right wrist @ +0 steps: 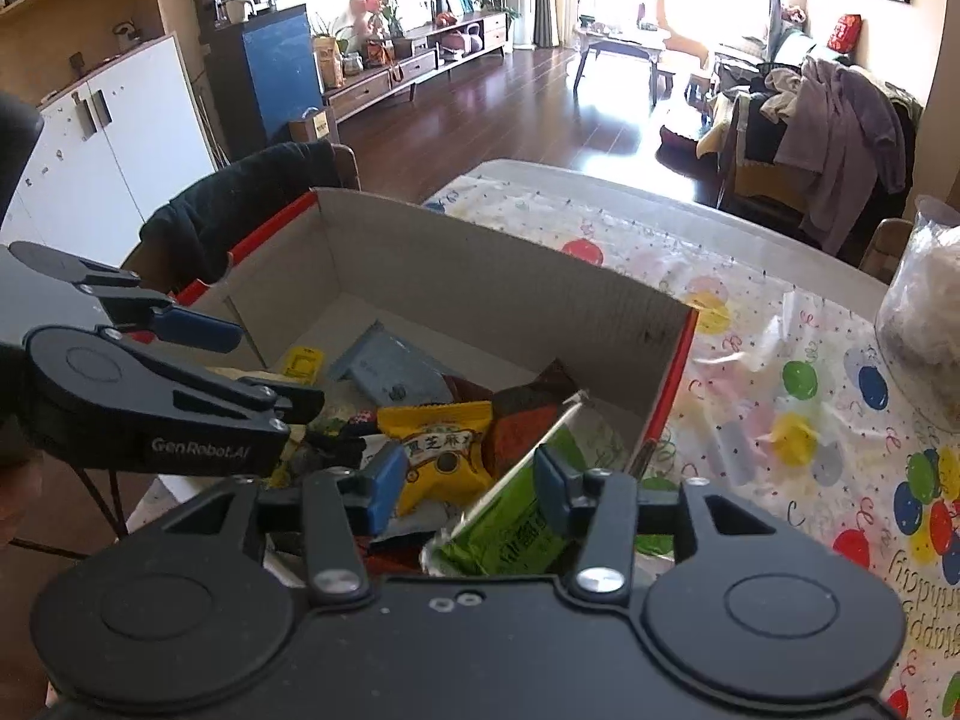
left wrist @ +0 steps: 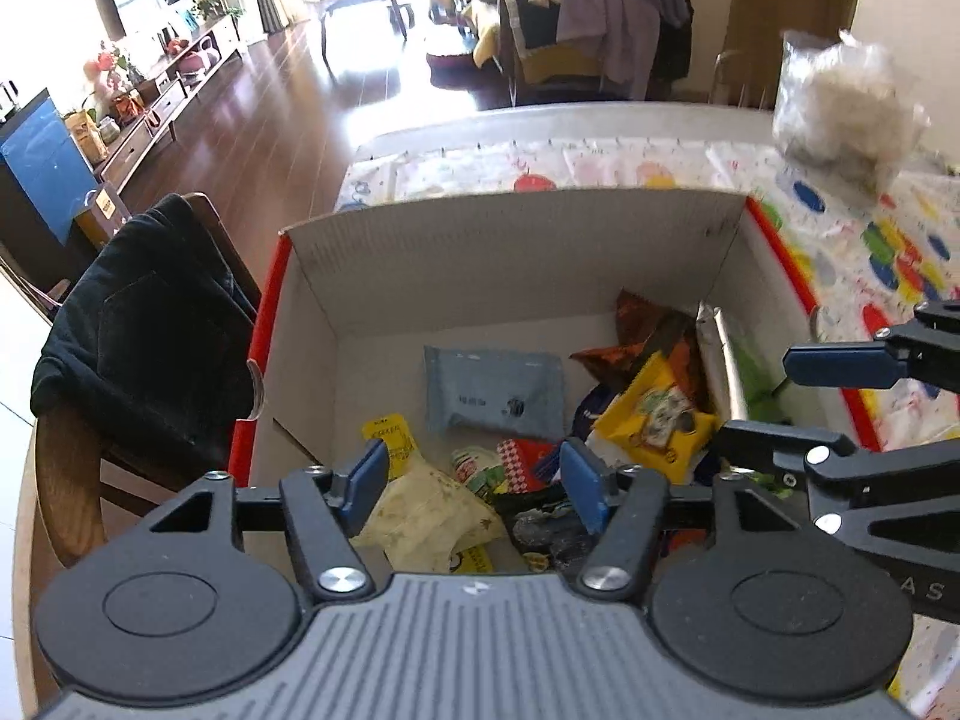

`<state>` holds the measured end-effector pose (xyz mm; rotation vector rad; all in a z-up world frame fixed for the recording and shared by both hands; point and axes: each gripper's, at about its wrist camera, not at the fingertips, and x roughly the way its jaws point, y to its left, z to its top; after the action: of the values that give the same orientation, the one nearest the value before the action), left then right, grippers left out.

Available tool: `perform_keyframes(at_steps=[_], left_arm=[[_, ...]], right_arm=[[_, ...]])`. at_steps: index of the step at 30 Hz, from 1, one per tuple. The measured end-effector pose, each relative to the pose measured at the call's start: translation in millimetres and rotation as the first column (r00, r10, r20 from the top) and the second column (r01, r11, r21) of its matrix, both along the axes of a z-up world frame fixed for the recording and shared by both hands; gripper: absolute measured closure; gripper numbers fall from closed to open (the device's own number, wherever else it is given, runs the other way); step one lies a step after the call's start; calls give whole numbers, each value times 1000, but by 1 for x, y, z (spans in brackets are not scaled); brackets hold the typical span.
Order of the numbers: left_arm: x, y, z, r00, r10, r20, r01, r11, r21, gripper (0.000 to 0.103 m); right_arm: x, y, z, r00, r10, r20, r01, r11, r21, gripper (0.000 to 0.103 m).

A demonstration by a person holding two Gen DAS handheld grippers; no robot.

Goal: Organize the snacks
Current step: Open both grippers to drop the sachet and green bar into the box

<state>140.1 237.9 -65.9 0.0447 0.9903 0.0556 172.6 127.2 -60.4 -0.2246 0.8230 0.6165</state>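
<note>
Over the cardboard box (left wrist: 492, 252), the left gripper (left wrist: 474, 483) hung half open and empty. The cream snack packet (left wrist: 420, 516) lay at its six o'clock, long axis toward four. The right gripper (right wrist: 468, 480), jaws parted, seemingly gripped nothing beside the green packet (right wrist: 516, 516).

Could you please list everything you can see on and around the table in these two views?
Cardboard box: one, grey inside with red edges, on the table.
Snack packets: several in the box, among them yellow, grey-blue, orange-brown, green, cream.
Tablecloth: one, white with coloured balloons.
Clear bag: one, whitish contents, far right corner.
Chair: one, wooden, dark garment draped, left of box.
Left gripper: jaws open above the packets.
Right gripper: jaws open, over green packet.
</note>
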Motion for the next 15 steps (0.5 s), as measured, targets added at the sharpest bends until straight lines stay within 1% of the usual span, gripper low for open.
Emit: perform_keyframes(at_steps=[4,6,8,9,11,13,15], left_arm=[[-9,-1,12,999,-1,45,2,1000,-20,35],[-11,-2,18,998,-1,65,3,1000,-30,34],[-16,-1,23,996,6,90,-2,999,-46,27],[-18,0,26,995,11,100,-5,998,-57,26],[-20,1,32,994,15,111,-5,996,-84,25],[-22,2,37,992,24,123,-11,994,-107,25],[-26,4,41,990,35,139,-17,992,-127,24]], right_arm=[[-4,-6,10,1000,-4,19,4,1000,27,44],[-6,-9,15,1000,-5,28,4,999,37,44],[-9,-12,20,999,-5,34,3,999,48,43],[-9,-13,22,999,-3,37,2,999,52,42],[-12,-16,26,999,0,46,-2,998,61,37],[-15,-19,32,998,-4,63,-1,997,75,19],[-19,-22,37,997,-1,82,-6,996,90,18]])
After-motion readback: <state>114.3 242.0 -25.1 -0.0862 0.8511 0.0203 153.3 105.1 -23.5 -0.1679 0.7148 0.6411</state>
